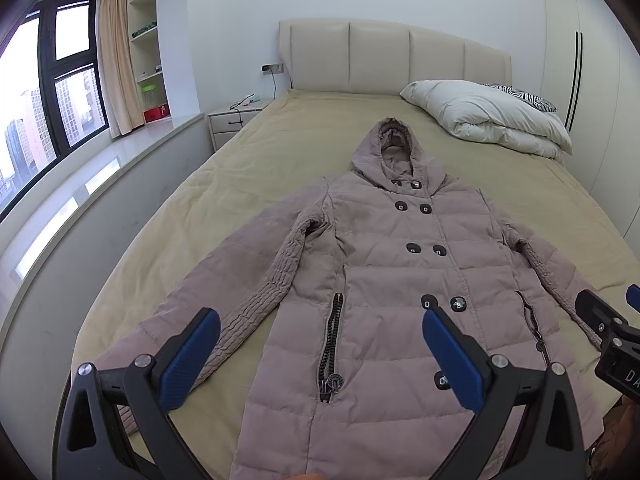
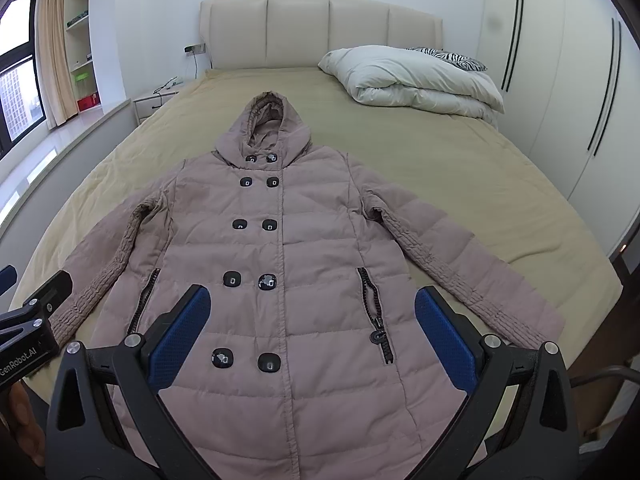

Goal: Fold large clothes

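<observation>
A long mauve quilted hooded coat (image 1: 384, 264) (image 2: 280, 248) lies flat and face up on the bed, buttoned, sleeves spread to both sides, hood toward the headboard. My left gripper (image 1: 320, 340) hovers open above the coat's lower left part, near the left pocket zipper (image 1: 332, 340). My right gripper (image 2: 312, 320) hovers open above the lower front, between the bottom buttons and the right pocket zipper (image 2: 376, 316). Neither holds anything. Each view catches the other gripper at its edge, the right one (image 1: 608, 320) and the left one (image 2: 36, 304).
The bed (image 1: 280, 136) has a beige cover and a padded headboard (image 2: 320, 32). A folded white duvet (image 2: 416, 80) with a zebra pillow lies at the far right. A nightstand (image 1: 232, 120), window ledge and shelves are on the left; wardrobe doors (image 2: 560, 100) on the right.
</observation>
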Available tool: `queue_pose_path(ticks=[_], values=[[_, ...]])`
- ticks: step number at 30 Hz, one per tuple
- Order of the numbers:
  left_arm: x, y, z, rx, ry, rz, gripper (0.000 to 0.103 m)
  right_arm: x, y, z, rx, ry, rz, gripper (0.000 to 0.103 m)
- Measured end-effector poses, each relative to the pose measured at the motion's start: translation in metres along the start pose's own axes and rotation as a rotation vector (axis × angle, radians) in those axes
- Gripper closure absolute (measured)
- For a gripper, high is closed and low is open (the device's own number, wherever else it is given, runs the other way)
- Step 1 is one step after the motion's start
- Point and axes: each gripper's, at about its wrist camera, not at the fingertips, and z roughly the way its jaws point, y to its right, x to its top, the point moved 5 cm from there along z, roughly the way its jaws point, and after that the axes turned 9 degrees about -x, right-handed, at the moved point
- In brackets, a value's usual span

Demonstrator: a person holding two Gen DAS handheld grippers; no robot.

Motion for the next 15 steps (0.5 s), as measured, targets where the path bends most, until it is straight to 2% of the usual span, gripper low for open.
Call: queue_pose_path(ticks=[15], values=[[0.002,0.001,0.005,-0.001,-0.005,-0.001,0.0,-0.003,-0.003,0.001,0.001,-0.002,0.002,0.0]])
